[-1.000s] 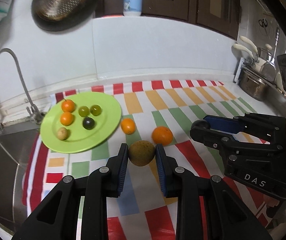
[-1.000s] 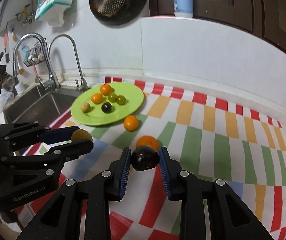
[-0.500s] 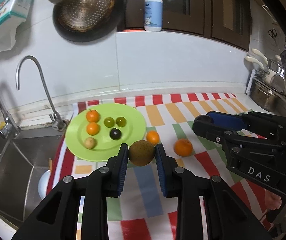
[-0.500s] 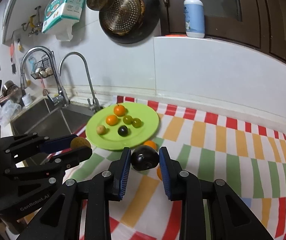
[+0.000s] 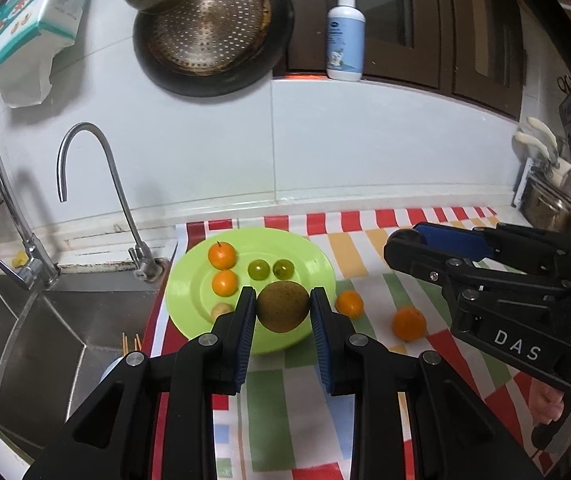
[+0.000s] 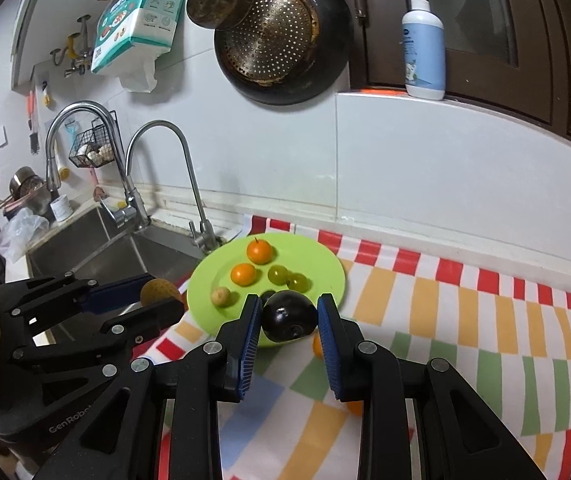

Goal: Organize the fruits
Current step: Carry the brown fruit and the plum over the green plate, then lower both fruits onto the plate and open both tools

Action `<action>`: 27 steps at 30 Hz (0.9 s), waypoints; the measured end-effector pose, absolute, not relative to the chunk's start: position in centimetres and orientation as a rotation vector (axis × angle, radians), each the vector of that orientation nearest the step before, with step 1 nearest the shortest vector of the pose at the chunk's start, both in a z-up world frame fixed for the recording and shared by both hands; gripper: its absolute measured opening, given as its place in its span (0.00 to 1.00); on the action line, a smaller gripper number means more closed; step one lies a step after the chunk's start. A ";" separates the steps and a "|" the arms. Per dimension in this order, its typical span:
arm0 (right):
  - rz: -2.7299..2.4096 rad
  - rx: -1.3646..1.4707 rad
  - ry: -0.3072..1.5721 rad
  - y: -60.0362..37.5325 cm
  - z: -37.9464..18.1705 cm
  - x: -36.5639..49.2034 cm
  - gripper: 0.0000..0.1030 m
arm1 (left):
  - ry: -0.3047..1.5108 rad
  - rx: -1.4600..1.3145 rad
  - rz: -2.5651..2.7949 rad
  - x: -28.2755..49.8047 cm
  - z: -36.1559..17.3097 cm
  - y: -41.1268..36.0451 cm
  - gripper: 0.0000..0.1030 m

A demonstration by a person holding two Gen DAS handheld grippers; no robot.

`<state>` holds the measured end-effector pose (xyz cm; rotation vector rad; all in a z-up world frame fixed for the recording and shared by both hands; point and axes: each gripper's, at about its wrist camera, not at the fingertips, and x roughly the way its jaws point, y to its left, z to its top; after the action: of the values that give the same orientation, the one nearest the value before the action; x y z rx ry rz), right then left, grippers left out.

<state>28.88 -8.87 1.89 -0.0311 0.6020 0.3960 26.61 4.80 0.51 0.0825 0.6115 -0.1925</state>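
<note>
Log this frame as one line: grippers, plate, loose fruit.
left gripper: shut on brown fruit | right gripper: shut on dark plum | green plate: six small fruits | striped cloth: two oranges loose

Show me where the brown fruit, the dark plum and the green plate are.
brown fruit point(image 5: 283, 306), left wrist view, its front face.
dark plum point(image 6: 288, 316), right wrist view, its middle.
green plate point(image 6: 327, 270), right wrist view, bare right rim.

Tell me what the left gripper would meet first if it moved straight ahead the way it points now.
Probably the green plate: the left gripper, shut on a brown fruit, points at its near part, beside the dark grape hidden behind the fruit. Depth is uncertain.
</note>
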 end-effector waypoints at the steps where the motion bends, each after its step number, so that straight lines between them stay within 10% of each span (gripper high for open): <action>1: 0.399 -0.027 0.602 -8.7 2.0 29.2 0.29 | 0.612 0.077 -0.190 26.9 0.6 5.0 0.27; 27: 0.459 -0.090 0.719 -3.6 -0.1 40.9 0.29 | 0.678 0.082 -0.109 36.0 -1.3 8.4 0.27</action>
<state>40.92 -3.60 -0.15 -0.0898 0.7194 0.4592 36.02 8.43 -1.29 0.0822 0.6778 -0.1087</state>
